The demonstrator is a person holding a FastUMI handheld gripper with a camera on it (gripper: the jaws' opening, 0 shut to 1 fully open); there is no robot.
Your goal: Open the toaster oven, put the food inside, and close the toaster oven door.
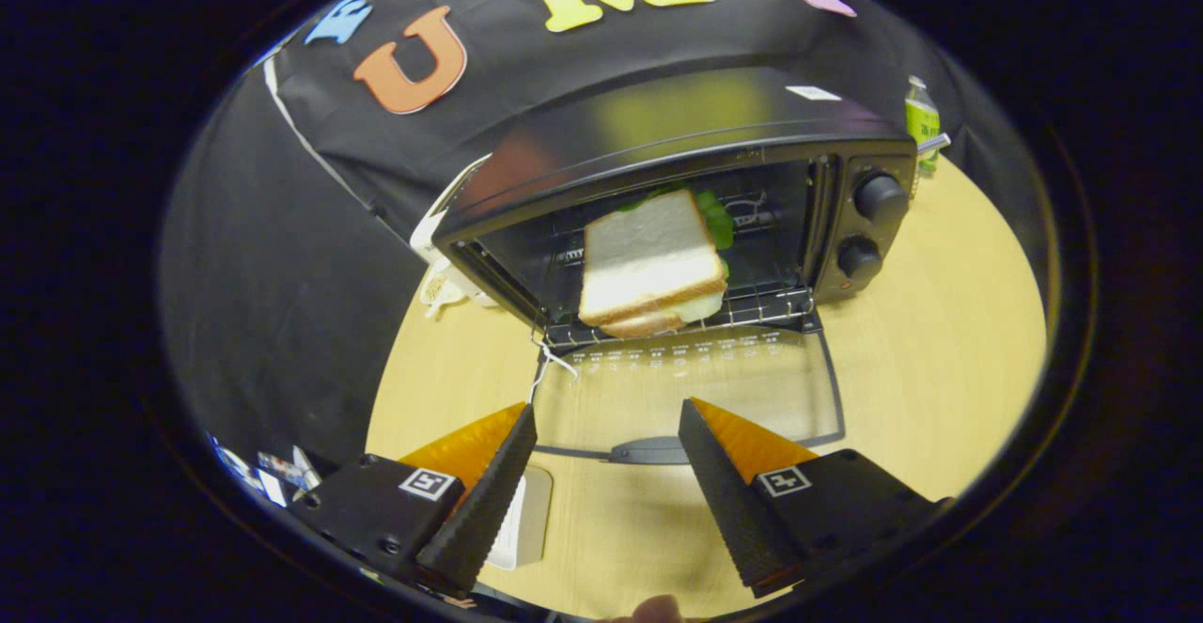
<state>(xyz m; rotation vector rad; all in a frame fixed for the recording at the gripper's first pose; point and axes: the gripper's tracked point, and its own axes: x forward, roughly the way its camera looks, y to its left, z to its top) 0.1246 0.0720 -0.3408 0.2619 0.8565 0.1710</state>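
Claw [606, 421] wide, empty, level above lowered door handle [648, 452]; sandwich [650, 266] on oven [677, 200] rack.

Gripper view: fisheye camera on gripper [606, 426], looking forward and slightly down along two spread fingers [484, 501] with nothing between them. Faces toaster oven [677, 153] open front, near; lowered door handle [648, 451] between fingertips; wooden table [940, 322] below.

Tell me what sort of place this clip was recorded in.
Likely a staged recording booth, not a home kitchen: a black toaster oven sits on a light wooden table against a black cloth wall. The gripper hangs open before the glass door.
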